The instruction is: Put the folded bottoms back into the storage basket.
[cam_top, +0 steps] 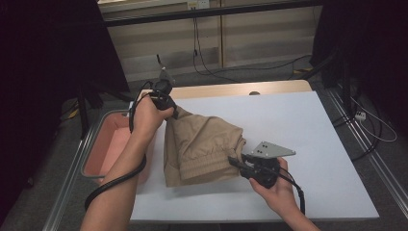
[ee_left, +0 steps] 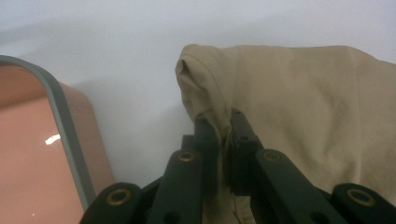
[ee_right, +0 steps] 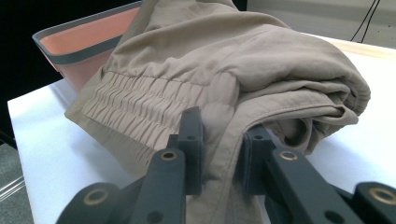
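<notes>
A beige garment (cam_top: pixel 202 147) with an elastic waistband lies bunched on the white table (cam_top: pixel 298 125). My left gripper (cam_top: pixel 169 107) is shut on the garment's upper left corner and holds that corner above the table. In the left gripper view the cloth (ee_left: pixel 299 107) is pinched between the black jaws of my left gripper (ee_left: pixel 224 122). My right gripper (cam_top: pixel 236 161) is shut on a thick fold at the garment's lower right. In the right gripper view the garment's gathered waistband (ee_right: pixel 140 100) runs left of my right gripper (ee_right: pixel 222 128), which grips the folded fabric.
A pink bin (cam_top: pixel 103 147) with a grey rim stands off the table's left edge, also seen as the pink bin (ee_left: pixel 37 154) and the pink bin (ee_right: pixel 79 39). Bare white tabletop spreads right of the garment. Cables lie on the floor behind the table.
</notes>
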